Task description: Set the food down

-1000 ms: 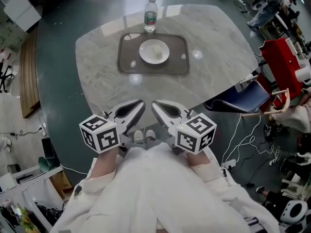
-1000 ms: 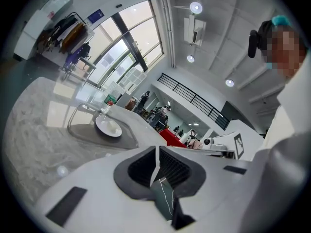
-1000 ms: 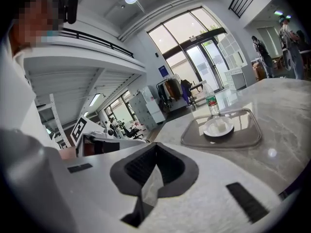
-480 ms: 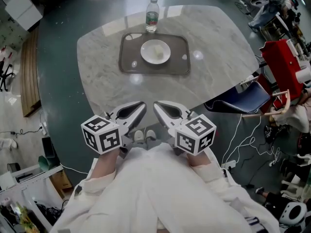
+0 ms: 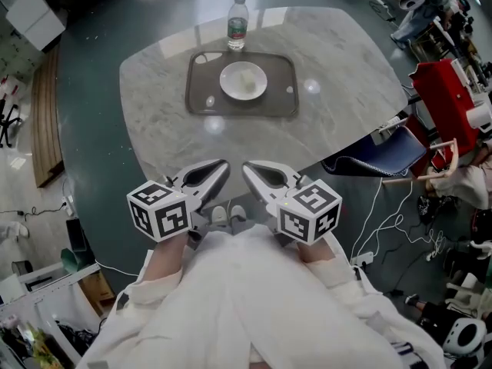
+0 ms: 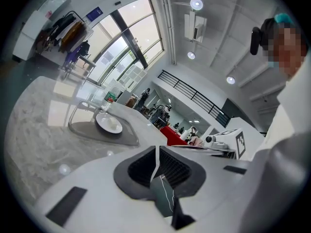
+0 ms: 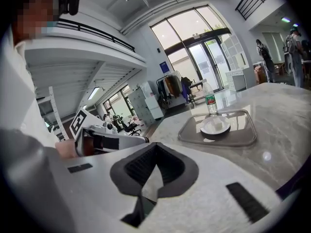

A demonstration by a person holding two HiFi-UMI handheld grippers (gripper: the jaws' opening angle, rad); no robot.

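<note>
- Left gripper and right gripper: fingers clenched shut on nothing. Both are held side by side over the near edge of the table, tips pointing toward the tray.
- Marble table: bears everything else.
- Grey tray: long axis runs left to right in the head view.
- Water bottle: upright, just beyond the tray's far edge.
- White plate: lies mid-tray.
- Food: a pale lump resting on the plate, well apart from both grippers. It is too small to tell its long axis.
</note>
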